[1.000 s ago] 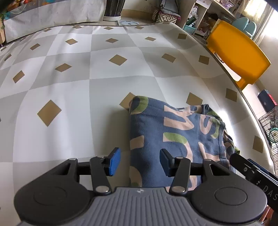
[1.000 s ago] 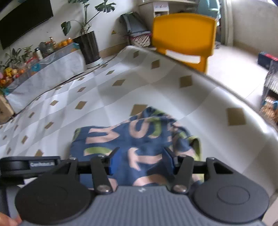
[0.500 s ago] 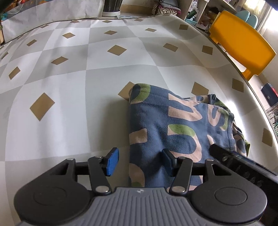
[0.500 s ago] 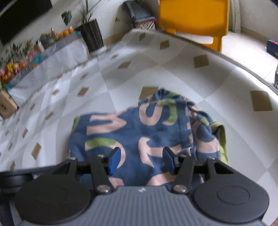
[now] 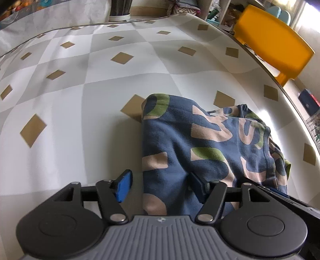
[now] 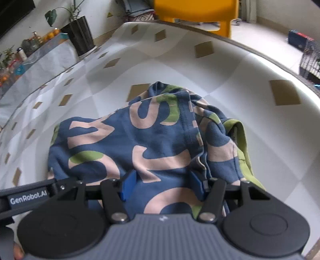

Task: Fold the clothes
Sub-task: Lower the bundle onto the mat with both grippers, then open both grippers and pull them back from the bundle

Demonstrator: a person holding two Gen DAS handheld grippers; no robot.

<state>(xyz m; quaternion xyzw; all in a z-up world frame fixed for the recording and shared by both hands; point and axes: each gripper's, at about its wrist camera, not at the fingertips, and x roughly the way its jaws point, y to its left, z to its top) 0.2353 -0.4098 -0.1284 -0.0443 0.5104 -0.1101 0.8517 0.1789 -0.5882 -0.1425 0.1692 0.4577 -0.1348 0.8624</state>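
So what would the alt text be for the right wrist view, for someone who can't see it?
A folded navy garment with pink and green lettering lies on a checked tablecloth, seen from just above the right gripper, whose blue-padded jaws are open over the cloth's near edge. A yellow chair and a potted plant stand beyond the table.

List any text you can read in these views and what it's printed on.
"GenRobot.AI": white label on the left gripper's black body, seen from the right wrist view.
Large pink and green letters on the blue garment: folded and broken up, no whole word readable.
No other text is legible.
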